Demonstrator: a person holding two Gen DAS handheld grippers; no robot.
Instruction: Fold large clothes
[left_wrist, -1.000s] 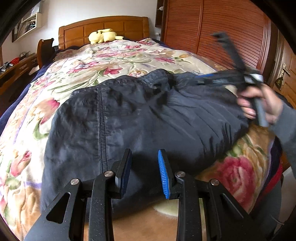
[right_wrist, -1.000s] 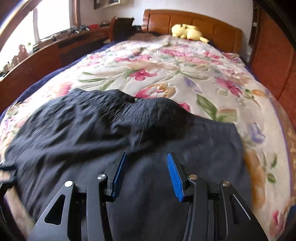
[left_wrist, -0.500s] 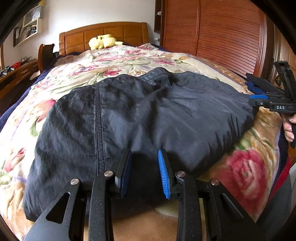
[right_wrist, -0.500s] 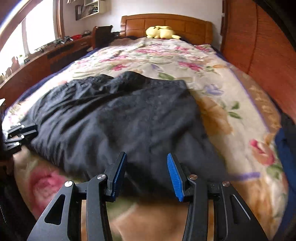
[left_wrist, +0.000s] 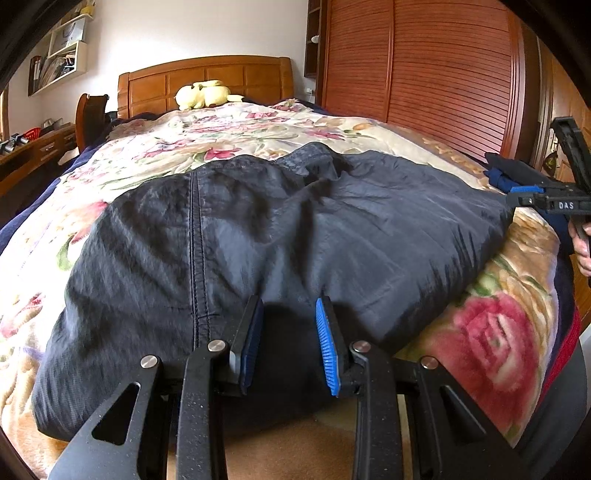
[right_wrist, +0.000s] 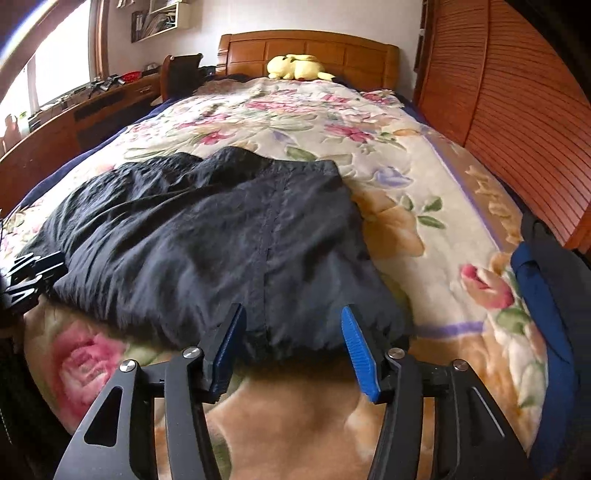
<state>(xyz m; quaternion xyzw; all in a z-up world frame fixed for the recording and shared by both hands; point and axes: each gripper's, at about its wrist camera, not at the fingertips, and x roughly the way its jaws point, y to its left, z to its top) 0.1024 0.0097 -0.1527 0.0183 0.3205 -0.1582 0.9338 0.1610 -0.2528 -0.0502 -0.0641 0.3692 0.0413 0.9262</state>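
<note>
A large dark navy garment (left_wrist: 295, 229) lies folded on the floral blanket (left_wrist: 491, 343) at the foot of the bed. My left gripper (left_wrist: 288, 306) hovers over the garment's near edge, jaws a little apart, with no cloth pinched between the pads. The right wrist view shows the same garment (right_wrist: 207, 236) from its other end. There my right gripper (right_wrist: 291, 314) has its jaws opening, and the gathered hem lies between the fingertips without being pressed. The right gripper (left_wrist: 532, 195) also shows at the far right of the left wrist view, held in a hand. The left gripper (right_wrist: 33, 273) shows at the left edge.
A yellow plush toy (right_wrist: 295, 66) rests by the wooden headboard (left_wrist: 207, 77). Slatted wardrobe doors (left_wrist: 424, 74) run along the right of the bed. A desk (right_wrist: 74, 110) with clutter and a chair stand on the left. Folded blue and dark clothes (right_wrist: 543, 280) lie at the blanket's right edge.
My right gripper swung from above the garment's middle to its near right end, and its jaws widened. The left gripper stayed at the near edge, jaws unchanged.
</note>
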